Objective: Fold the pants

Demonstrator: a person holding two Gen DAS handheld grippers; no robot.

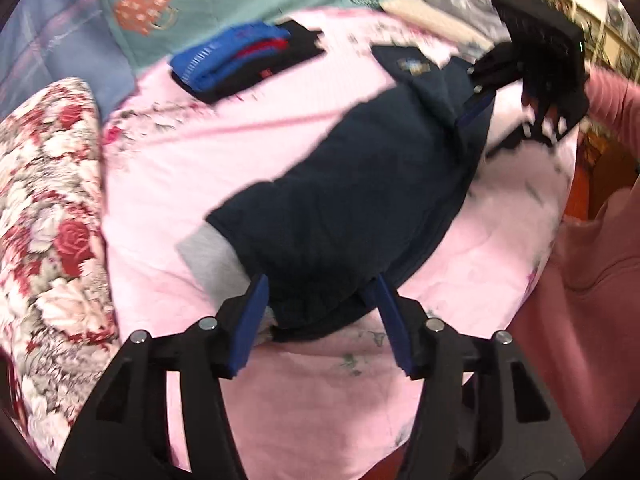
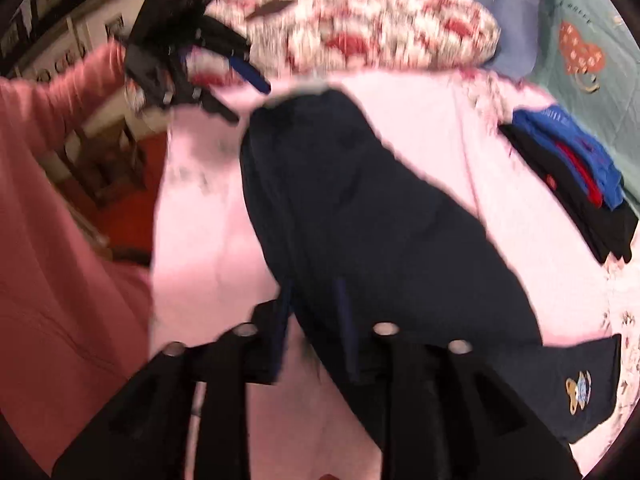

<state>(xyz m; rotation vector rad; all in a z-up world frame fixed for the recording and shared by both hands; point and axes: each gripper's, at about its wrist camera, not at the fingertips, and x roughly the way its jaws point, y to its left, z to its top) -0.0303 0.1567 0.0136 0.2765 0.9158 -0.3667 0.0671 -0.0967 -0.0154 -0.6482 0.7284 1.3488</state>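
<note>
Dark navy pants (image 1: 360, 184) lie in a long folded band across the pink bed sheet (image 1: 248, 152). A small bear patch (image 2: 578, 394) shows at one end and grey lining (image 1: 208, 256) at the other. My left gripper (image 1: 320, 284) is open, its blue fingers (image 1: 252, 312) standing either side of the grey-lined end without pinching it. My right gripper (image 2: 312, 320) is at the patch end, open too, with cloth lying loose between its fingers; that view is blurred. Each gripper shows in the other's view: the right gripper (image 1: 486, 132) and the left gripper (image 2: 248, 96).
A stack of folded blue, red and black clothes (image 1: 240, 64) sits at the far side of the sheet. A floral quilt (image 1: 48, 200) bulges beside the left gripper. A teal cloth (image 1: 200, 0) lies behind. The person's pink sleeve (image 2: 60, 200) and the bed's near edge (image 2: 160, 200) border the pants.
</note>
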